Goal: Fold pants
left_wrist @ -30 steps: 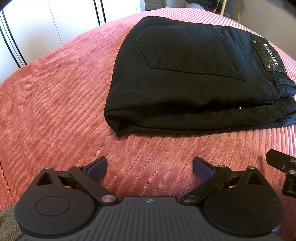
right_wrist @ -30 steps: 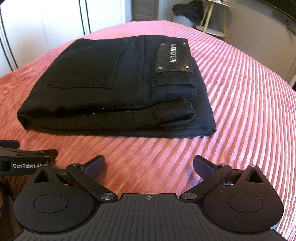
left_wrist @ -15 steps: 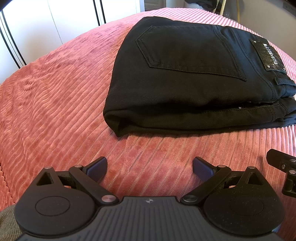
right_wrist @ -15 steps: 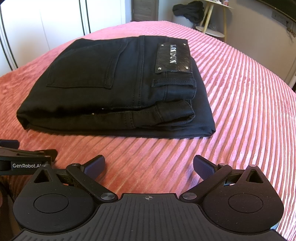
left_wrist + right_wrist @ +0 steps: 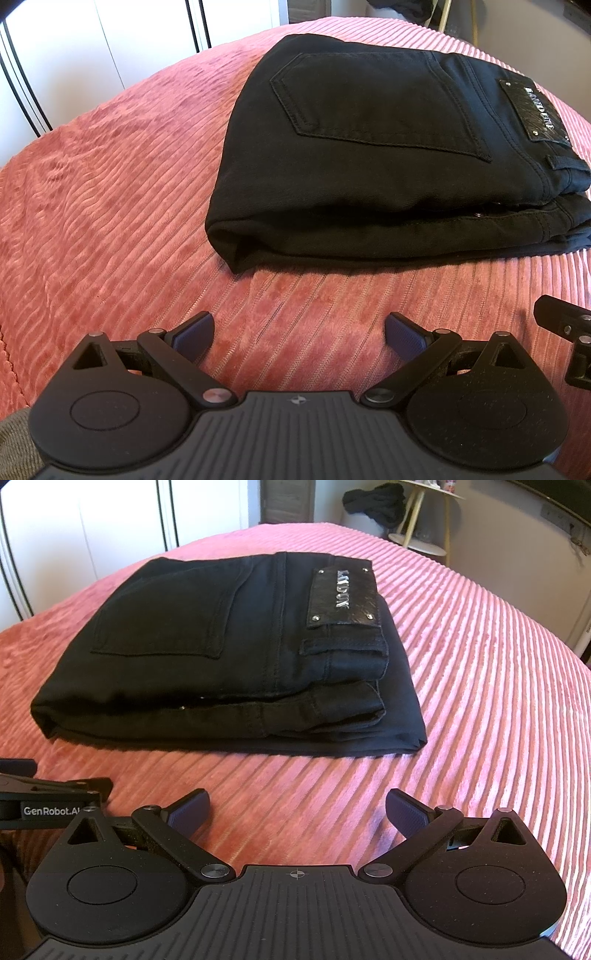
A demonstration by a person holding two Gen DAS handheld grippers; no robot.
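The black pants lie folded in a compact stack on the pink ribbed bedspread, back pocket and shiny brand patch facing up. They also show in the right wrist view. My left gripper is open and empty, hovering over the bedspread just short of the stack's near edge. My right gripper is open and empty, at the same near side, to the right of the left one. Each gripper's side shows at the edge of the other's view.
White wardrobe doors stand behind the bed on the left. A small round side table with dark clothing on it stands at the back right. The bedspread stretches to the right of the stack.
Nothing has visibly changed apart from a very slight drift of both views. Both grippers stay open and the pants stay still.
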